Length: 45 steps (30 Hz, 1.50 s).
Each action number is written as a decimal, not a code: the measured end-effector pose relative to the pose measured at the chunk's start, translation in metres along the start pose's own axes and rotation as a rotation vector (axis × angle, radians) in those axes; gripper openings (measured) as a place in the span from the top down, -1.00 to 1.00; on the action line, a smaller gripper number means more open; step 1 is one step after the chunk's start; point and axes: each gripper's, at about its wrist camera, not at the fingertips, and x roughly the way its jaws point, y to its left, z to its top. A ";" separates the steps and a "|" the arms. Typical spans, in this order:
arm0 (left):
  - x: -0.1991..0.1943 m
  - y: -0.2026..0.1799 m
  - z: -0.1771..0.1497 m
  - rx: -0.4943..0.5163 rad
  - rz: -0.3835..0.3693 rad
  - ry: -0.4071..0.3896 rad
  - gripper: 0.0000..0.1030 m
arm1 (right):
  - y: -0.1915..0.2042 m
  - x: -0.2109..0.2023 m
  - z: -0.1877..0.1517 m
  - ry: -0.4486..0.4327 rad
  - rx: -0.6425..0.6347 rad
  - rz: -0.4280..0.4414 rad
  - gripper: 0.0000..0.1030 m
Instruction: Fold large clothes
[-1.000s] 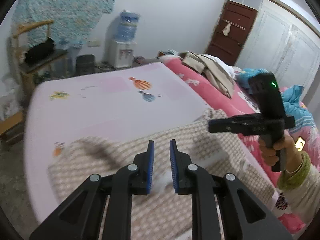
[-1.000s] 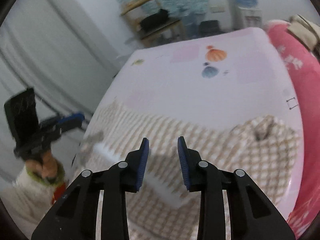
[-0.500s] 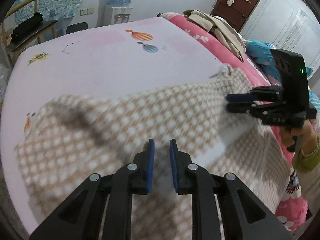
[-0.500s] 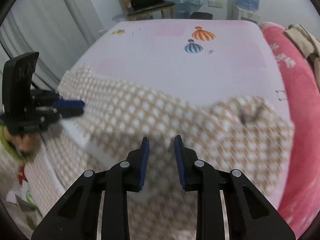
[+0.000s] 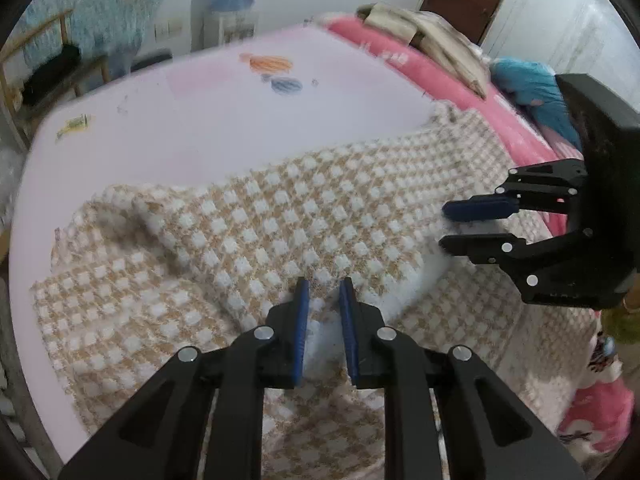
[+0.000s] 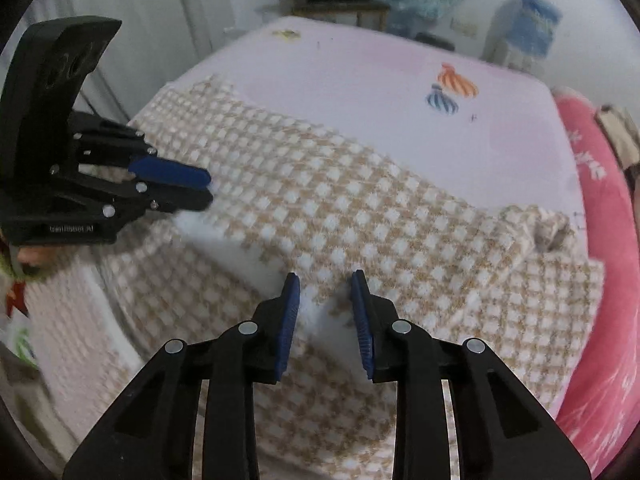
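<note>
Left wrist view: your left tool (image 5: 323, 307) pinches the tan-and-white checked blanket (image 5: 280, 216); at 3 o'clock, your right tool (image 5: 460, 226) opens around its white-lined folded edge.

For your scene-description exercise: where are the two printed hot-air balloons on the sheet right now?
In the right wrist view the two balloons sit upper right on the pale pink sheet, beyond the far edge of the checked garment and left of the red blanket.
</note>
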 end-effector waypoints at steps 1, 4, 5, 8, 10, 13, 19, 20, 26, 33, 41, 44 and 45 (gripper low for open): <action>-0.002 0.000 0.000 0.005 0.002 0.006 0.69 | -0.001 -0.004 -0.003 0.009 -0.008 -0.007 0.49; -0.020 0.009 0.004 -0.029 -0.004 -0.023 0.66 | -0.003 -0.016 -0.004 0.024 -0.004 -0.009 0.45; -0.026 0.011 0.009 -0.024 0.011 -0.049 0.65 | -0.005 -0.023 0.000 0.014 -0.002 -0.008 0.32; -0.031 0.023 0.029 -0.058 0.058 -0.096 0.54 | -0.007 -0.033 0.019 -0.056 0.017 -0.033 -0.01; -0.022 0.034 0.043 -0.111 0.075 -0.100 0.45 | -0.014 -0.025 0.036 -0.087 0.068 -0.047 -0.08; 0.008 0.055 0.054 -0.177 0.153 -0.047 0.38 | -0.032 0.005 0.051 -0.048 0.164 -0.063 -0.08; 0.011 0.069 0.046 -0.220 0.125 -0.044 0.37 | -0.047 0.016 0.046 -0.027 0.253 -0.003 -0.09; 0.006 0.066 0.046 -0.208 0.147 -0.048 0.38 | -0.046 0.013 0.046 -0.024 0.259 -0.004 -0.08; -0.009 0.018 0.042 -0.045 0.065 -0.106 0.38 | -0.021 0.005 0.046 -0.054 0.201 0.046 -0.09; -0.008 -0.009 0.024 0.057 0.183 -0.056 0.36 | -0.020 -0.003 0.031 -0.037 0.227 0.030 -0.09; -0.008 -0.031 -0.004 0.087 0.248 0.015 0.14 | 0.002 0.000 0.003 0.010 0.148 -0.083 -0.09; -0.034 -0.031 -0.007 0.021 0.232 -0.010 0.14 | 0.007 -0.030 -0.001 -0.040 0.210 -0.057 -0.11; -0.047 -0.035 -0.012 0.015 0.226 -0.034 0.08 | 0.012 -0.041 -0.004 -0.064 0.214 -0.051 -0.18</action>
